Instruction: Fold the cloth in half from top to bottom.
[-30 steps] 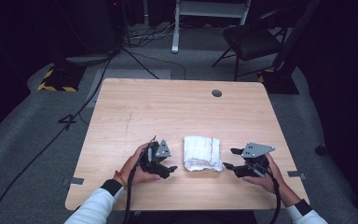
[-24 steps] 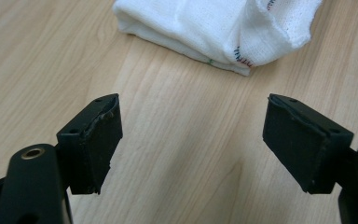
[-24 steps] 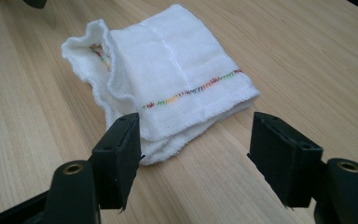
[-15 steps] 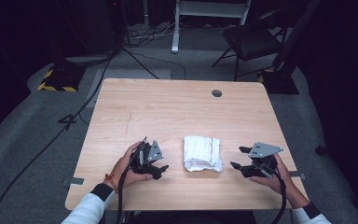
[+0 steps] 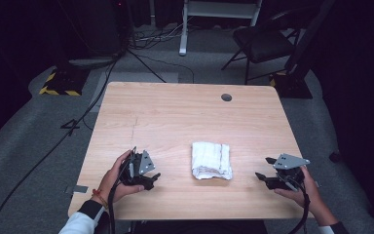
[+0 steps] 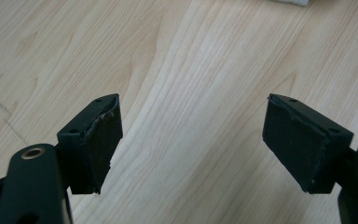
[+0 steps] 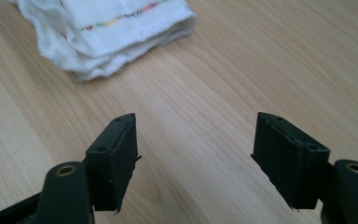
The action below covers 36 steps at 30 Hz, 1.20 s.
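Two hand-held black two-jaw grippers flank a folded white cloth with a thin multicoloured stitched stripe (image 5: 212, 160) on a pale wooden table (image 5: 185, 117). Left gripper (image 5: 152, 178), gripped by the person's left hand (image 5: 114, 178), lies low over the tabletop, its fingers (image 6: 100, 140) spread wide with bare wood grain between them; the cloth sits well beyond and to the far right of these fingertips, a sliver of it at the top edge of the left gripper view. Right gripper (image 5: 264, 169), gripped by the right hand (image 5: 304, 187), points toward the cloth from the opposite side; its fingers (image 7: 116, 154) likewise stand spread, nothing between them, and its jaws have just been opening. Ahead of the right fingertips and off to their left, the cloth rests flat, layered edges facing the jaws, apart from both pads. Neither gripper touches the cloth. Each carries a grey three-cornered plate on top and a trailing cable. Beyond the fingertips, near the far table edge, sits a small round dark grommet (image 5: 226, 97).
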Available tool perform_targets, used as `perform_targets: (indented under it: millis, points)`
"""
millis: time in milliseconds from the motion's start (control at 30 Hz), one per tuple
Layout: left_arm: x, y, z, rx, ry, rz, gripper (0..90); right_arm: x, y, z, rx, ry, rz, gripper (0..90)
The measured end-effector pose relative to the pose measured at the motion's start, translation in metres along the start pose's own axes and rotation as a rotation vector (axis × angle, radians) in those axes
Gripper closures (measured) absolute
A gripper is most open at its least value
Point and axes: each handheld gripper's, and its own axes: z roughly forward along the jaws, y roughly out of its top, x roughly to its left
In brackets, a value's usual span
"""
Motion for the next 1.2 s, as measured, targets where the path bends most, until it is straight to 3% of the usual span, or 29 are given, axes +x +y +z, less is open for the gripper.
perform_targets:
  millis: [167,400,600,933,1033,1200]
  points:
    - [0.002,-0.010,-0.003,0.027,0.041,-0.005,20.4,-0.006,-0.013,-0.004,0.019,-0.029,0.021,30.0]
    - [0.003,-0.025,-0.003,0.065,0.061,-0.015,19.8,-0.015,-0.035,-0.008,0.045,-0.052,0.082,28.7]
    - [0.006,-0.038,-0.002,0.056,0.049,-0.053,19.6,-0.020,-0.052,-0.010,0.055,-0.066,0.128,27.9]
    - [0.014,-0.057,-0.003,0.050,0.038,-0.095,19.6,-0.029,-0.078,-0.015,0.025,-0.059,0.245,27.2]
    - [0.018,-0.065,-0.005,0.018,0.018,-0.149,20.2,-0.031,-0.084,-0.018,0.014,-0.060,0.273,26.7]
    - [0.024,-0.078,-0.007,0.015,0.008,-0.216,20.4,-0.032,-0.093,-0.021,0.003,-0.059,0.312,25.6]
